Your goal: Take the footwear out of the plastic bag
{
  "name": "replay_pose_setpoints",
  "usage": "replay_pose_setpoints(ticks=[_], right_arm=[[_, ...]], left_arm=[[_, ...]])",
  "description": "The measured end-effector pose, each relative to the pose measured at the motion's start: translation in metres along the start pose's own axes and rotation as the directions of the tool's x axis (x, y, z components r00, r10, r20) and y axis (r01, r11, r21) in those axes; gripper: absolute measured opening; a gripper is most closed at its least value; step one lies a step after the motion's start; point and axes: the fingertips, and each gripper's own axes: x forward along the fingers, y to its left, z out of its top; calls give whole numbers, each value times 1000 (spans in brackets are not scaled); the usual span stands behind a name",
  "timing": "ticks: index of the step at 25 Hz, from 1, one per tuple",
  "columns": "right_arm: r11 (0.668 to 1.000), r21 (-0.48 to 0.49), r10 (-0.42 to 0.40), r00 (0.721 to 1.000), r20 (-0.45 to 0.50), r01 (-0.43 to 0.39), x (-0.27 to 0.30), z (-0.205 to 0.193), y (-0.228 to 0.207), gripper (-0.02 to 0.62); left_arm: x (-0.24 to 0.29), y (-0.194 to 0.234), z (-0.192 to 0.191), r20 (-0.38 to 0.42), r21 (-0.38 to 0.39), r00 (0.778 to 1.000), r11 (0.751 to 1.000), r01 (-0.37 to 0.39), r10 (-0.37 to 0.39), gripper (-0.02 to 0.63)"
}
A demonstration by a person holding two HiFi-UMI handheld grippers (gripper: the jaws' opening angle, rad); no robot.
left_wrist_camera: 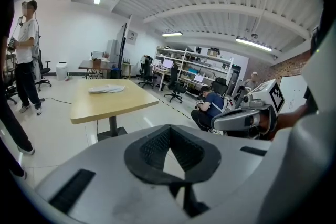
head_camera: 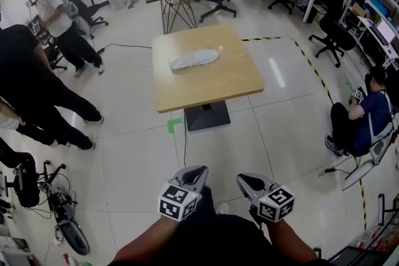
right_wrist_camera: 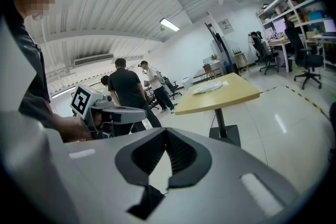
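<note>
a: grey left gripper (left_wrist_camera: 169, 131), grey right gripper (right_wrist_camera: 167, 132)?
b: both clenched, empty; plain only in gripper views.
a: clear plastic bag (head_camera: 194, 59) with footwear?
b: lying mid square pale wooden table (head_camera: 206, 93), well apart from both; top-down only in head view.

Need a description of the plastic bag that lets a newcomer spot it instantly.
Find the square light-wood table on a dark pedestal, mid-room. Toward its far side lies the plastic bag, a long, pale grey, crinkled bundle. It is the only thing on that tabletop.
</note>
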Motion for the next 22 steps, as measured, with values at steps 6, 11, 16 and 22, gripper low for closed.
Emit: replay_pose_setpoints(ticks=[6,11,16,22], right_arm=[[1000,-28,12,999,-50,-13,61,42,-25,2],[996,-87,-23,997,-77,17,110,90,-48,3],[994,-92,-67,995,-76,59,153,116,-65,2],[993,-91,-87,987,-133,75,189,122,-81,3]], left_arm=[[28,72,41,12,-14,1000,1000,-15,15,8],[49,134,97,58,23,998,1000,-1,0,8],[70,181,101,29,42,999,998,39,-40,8],[92,226,82,-13,-40,999,998,41,-42,8]])
